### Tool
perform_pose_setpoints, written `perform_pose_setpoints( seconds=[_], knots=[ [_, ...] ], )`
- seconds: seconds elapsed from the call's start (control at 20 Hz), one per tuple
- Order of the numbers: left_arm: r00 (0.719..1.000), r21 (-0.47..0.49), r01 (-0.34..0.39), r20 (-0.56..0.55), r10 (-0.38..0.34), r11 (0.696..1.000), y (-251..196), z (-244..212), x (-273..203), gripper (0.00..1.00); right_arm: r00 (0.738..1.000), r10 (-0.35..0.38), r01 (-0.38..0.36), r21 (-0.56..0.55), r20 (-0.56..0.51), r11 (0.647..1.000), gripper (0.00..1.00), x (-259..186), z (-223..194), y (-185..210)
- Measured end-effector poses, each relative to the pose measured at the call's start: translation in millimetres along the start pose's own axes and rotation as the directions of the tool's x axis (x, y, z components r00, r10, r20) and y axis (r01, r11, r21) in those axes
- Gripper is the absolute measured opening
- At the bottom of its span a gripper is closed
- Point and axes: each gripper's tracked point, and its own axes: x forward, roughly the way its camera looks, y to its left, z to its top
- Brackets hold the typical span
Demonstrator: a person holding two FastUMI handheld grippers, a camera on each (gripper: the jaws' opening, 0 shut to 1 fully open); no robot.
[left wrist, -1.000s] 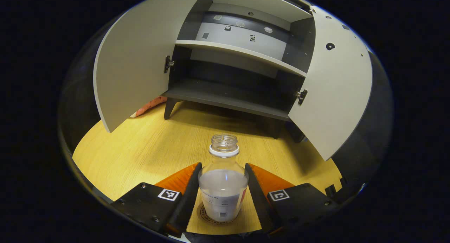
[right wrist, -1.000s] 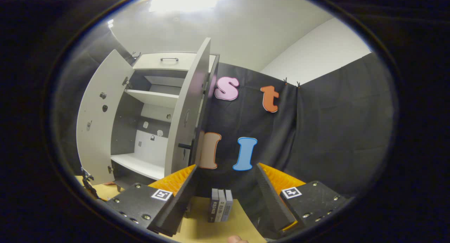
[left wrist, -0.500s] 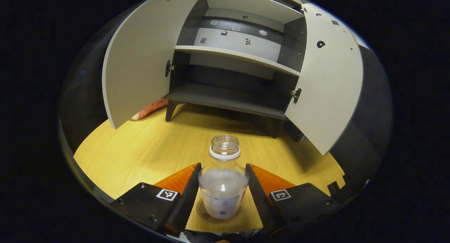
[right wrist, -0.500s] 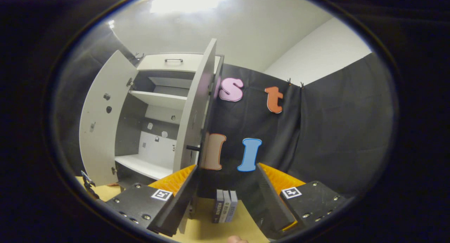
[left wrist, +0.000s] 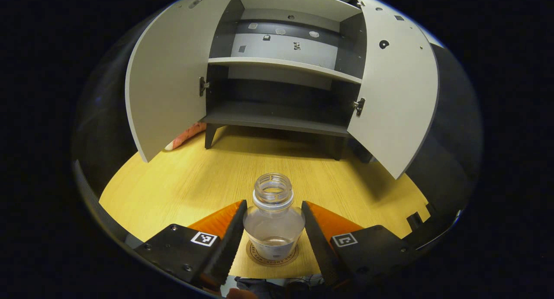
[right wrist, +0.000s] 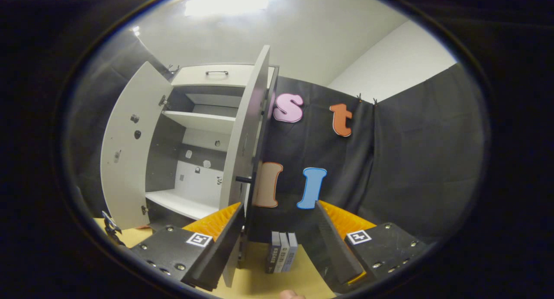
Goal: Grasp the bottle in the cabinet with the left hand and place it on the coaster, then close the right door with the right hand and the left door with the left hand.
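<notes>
bottle [left wrist: 273,223] on coaster [left wrist: 272,254] (upright), between left gripper [left wrist: 273,238] fingers

I count one bottle [left wrist: 273,221] on one coaster [left wrist: 272,255], and one cabinet [left wrist: 281,74] with two doors and two shelves. Three small books [right wrist: 282,258] stand together on my desk [left wrist: 181,182].

The clear uncapped plastic bottle [left wrist: 273,219] stands on the round printed coaster [left wrist: 272,255] — before the open two-door grey cabinet [left wrist: 281,69], on the wooden table [left wrist: 186,182].
</notes>
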Motion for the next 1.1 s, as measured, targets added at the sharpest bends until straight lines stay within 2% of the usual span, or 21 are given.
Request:
perform_pose_setpoints(
  seconds=[0.05,0.2,0.25,0.3,0.35,0.4,0.55,0.6,0.7,0.8,0.85,1.1],
  knots=[
    [1.0,0.017,-0.004,0.007,0.004,1.0,-0.5,3.6,-1.4,0.82,1.0,0.001,-0.001,0.001,-0.001,1.0,0.97,-0.8,0.0,1.4],
    [0.999,0.078,0.015,0.036,-0.018,0.997,-8.8,16.8,-9.6,0.81,1.0,0.007,-0.007,0.007,0.001,1.0,0.97,-0.5,-0.3,2.4],
    [0.999,0.091,0.012,0.047,-0.017,0.996,-8.8,23.2,-12.1,0.81,1.0,0.009,-0.009,0.01,0.002,1.0,0.94,-1.1,0.4,4.4],
    [0.998,0.094,0.016,0.056,-0.022,0.995,-10.4,27.6,-15.8,0.81,1.0,0.01,-0.01,0.014,0.003,1.0,0.97,-1.3,0.5,5.4],
    [0.998,0.091,0.022,0.064,-0.028,0.996,-12.3,32.8,-17.6,0.81,1.0,0.011,-0.011,0.017,0.003,1.0,0.94,-1.6,0.4,5.2],
    [0.997,0.084,0.03,0.073,-0.037,0.996,-15.2,37.9,-20.7,0.81,1.0,0.013,-0.013,0.019,0.003,1.0,0.97,-1.0,0.3,5.2],
    [0.994,0.06,0.042,0.101,-0.048,0.997,-19.6,56.9,-31.8,0.81,1.0,0.016,-0.016,0.024,-0.004,1.0,0.97,-3.2,-2.3,7.6],
    [0.992,0.053,0.041,0.117,-0.047,0.998,-20.4,66.5,-35.9,0.81,1.0,0.016,-0.016,0.027,-0.006,1.0,0.94,-3.6,-2.3,8.2],
    [0.987,0.044,0.032,0.155,-0.038,0.999,-19.3,87.5,-45.1,0.81,1.0,0.014,-0.014,0.029,-0.011,0.999,0.97,-0.5,-4.0,7.4],
    [0.979,0.036,0.022,0.204,-0.029,0.999,-18.1,113.7,-54.8,0.81,1.0,0.011,-0.01,0.033,-0.016,0.999,0.94,-1.6,-6.0,8.9],
    [0.973,0.032,0.015,0.229,-0.022,0.999,-16.3,128.4,-59.8,0.81,1.0,0.008,-0.007,0.036,-0.019,0.999,0.97,-1.3,-6.9,8.8],
    [0.932,0.001,-0.016,0.363,0.015,1.0,-2.4,203.9,-90.1,0.8,1.0,-0.007,0.009,0.054,-0.03,0.999,0.97,8.2,-10.1,11.3]
  ],
)
